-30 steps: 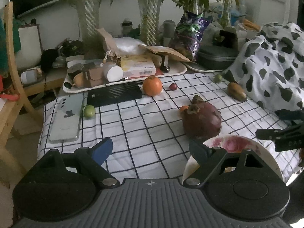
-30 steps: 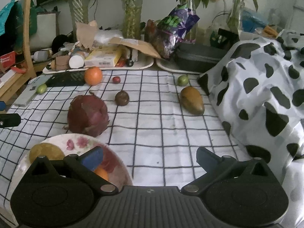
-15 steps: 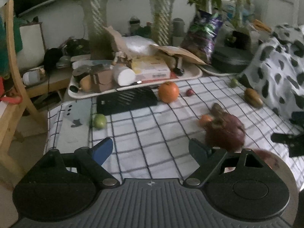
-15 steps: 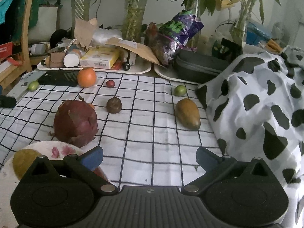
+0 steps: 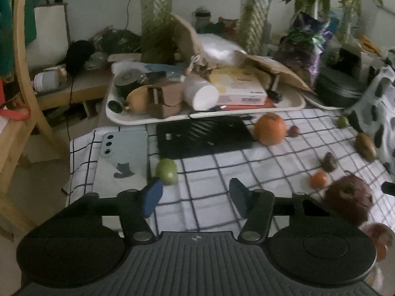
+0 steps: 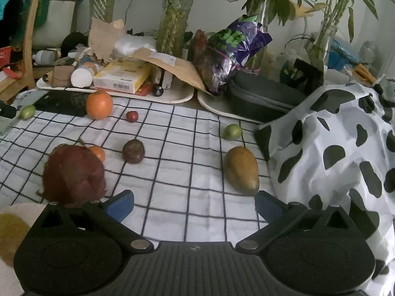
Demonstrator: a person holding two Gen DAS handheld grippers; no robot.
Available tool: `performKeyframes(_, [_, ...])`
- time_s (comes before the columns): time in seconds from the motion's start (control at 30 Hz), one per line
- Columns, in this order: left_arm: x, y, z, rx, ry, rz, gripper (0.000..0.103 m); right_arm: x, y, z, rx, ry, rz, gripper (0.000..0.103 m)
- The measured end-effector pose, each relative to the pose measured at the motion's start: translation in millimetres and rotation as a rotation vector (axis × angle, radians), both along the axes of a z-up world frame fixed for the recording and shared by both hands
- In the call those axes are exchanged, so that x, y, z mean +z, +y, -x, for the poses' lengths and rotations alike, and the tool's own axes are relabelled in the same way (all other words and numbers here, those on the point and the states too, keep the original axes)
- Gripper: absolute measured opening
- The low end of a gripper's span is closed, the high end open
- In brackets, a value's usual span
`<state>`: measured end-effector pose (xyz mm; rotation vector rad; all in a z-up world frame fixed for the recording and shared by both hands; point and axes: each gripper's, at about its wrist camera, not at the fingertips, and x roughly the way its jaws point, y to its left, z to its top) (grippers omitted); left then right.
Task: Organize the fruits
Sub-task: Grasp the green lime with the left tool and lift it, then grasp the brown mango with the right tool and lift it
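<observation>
Step in hand: I read this as the approach to a pick. My left gripper (image 5: 195, 194) is angled down at the checked cloth (image 5: 209, 170) on the counter, with the small green fruit (image 5: 167, 171) just beyond its blue left finger (image 5: 151, 196).
Left fingers: closing, nothing between them; only bare cloth shows in the gap.
Right fingers: my right gripper (image 6: 193, 203) has them spread wide and empty, with the mango (image 6: 242, 167) just ahead of the right one.
Next move, my judgement: the green fruit sits off the left finger's line, not between the two. I would need to reopen, shift left and forward, then close gently, since it is round and may roll toward the phone (image 5: 121, 160) lying just beside it.
Loose fruit on the cloth: orange (image 5: 270, 129), small red fruit (image 5: 293, 131), dark round fruit (image 6: 133, 151), small orange fruit (image 5: 318, 179), dragon fruit (image 6: 74, 175), second green fruit (image 6: 232, 131).
Plate (image 6: 27, 213): at the near left edge of the right view, holding a yellowish fruit (image 6: 11, 234); most of it is hidden behind the gripper body.
Tray (image 5: 116, 116): behind the cloth, piled with boxes, a white bottle and papers, no task fruit I can confirm.
Risk: nudging the phone.
</observation>
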<state>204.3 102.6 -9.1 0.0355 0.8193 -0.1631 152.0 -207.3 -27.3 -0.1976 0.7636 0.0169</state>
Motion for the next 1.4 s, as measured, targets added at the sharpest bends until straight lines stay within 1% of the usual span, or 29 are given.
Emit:
performKeyframes(0.07, [-4, 5, -10, -0.001, 0.01, 0.001, 0.056, -2, -3, -8, -0.001, 0.009, 0.004, 0.103])
performKeyframes(0.23, [-17, 8, -29, -0.013, 0.024, -0.034, 0.054, -2, -8, -22, -0.005, 0.003, 0.006, 0.103])
performKeyframes(0.3, [-21, 7, -36, -0.021, 0.036, -0.041, 0.044, -2, -11, -28, -0.008, 0.003, 0.005, 0.103])
performKeyframes(0.33, [-23, 6, -38, -0.025, 0.041, -0.049, 0.041, -2, -12, -30, -0.009, 0.004, 0.006, 0.103])
performKeyframes(0.37, [-24, 4, -39, -0.021, 0.026, -0.073, 0.041, -3, -13, -33, -0.011, 0.005, 0.009, 0.103])
performKeyframes(0.43, [-26, 4, -43, -0.015, 0.024, -0.108, 0.041, -4, -15, -38, -0.015, 0.008, 0.016, 0.103])
performKeyframes(0.5, [-28, 9, -47, 0.008, 0.031, -0.099, 0.04, -5, -18, -41, -0.02, 0.011, 0.022, 0.103])
performKeyframes(0.53, [-29, 10, -48, 0.011, 0.024, -0.108, 0.036, -6, -19, -42, -0.023, 0.012, 0.023, 0.103])
performKeyframes(0.8, [-37, -1, -46, -0.022, 0.007, -0.224, 0.035, -6, -29, -47, -0.064, 0.024, 0.0, 0.103])
performKeyframes(0.87, [-41, -5, -46, -0.037, -0.009, -0.28, 0.029, -7, -30, -47, -0.069, 0.027, -0.001, 0.103])
performKeyframes(0.9, [-42, -8, -46, -0.052, -0.02, -0.309, 0.029, -7, -30, -47, -0.07, 0.029, -0.001, 0.103])
performKeyframes(1.0, [-43, -13, -45, -0.064, -0.025, -0.346, 0.028, -9, -32, -47, -0.081, 0.036, 0.004, 0.103])
performKeyframes(1.07, [-41, -12, -44, -0.071, -0.024, -0.326, 0.027, -10, -35, -48, -0.097, 0.04, 0.012, 0.103])
performKeyframes(1.17, [-31, -17, -40, -0.101, -0.053, -0.279, 0.027, -11, -41, -49, -0.135, 0.044, 0.016, 0.103])
performKeyframes(1.23, [-22, -26, -34, -0.132, -0.078, -0.255, 0.027, -12, -45, -50, -0.145, 0.041, 0.014, 0.103])
performKeyframes(1.33, [-11, -41, -26, -0.186, -0.101, -0.215, 0.027, -15, -49, -58, -0.155, 0.038, 0.044, 0.103])
performKeyframes(1.4, [-6, -50, -22, -0.224, -0.106, -0.172, 0.027, -18, -53, -63, -0.151, 0.043, 0.036, 0.103])
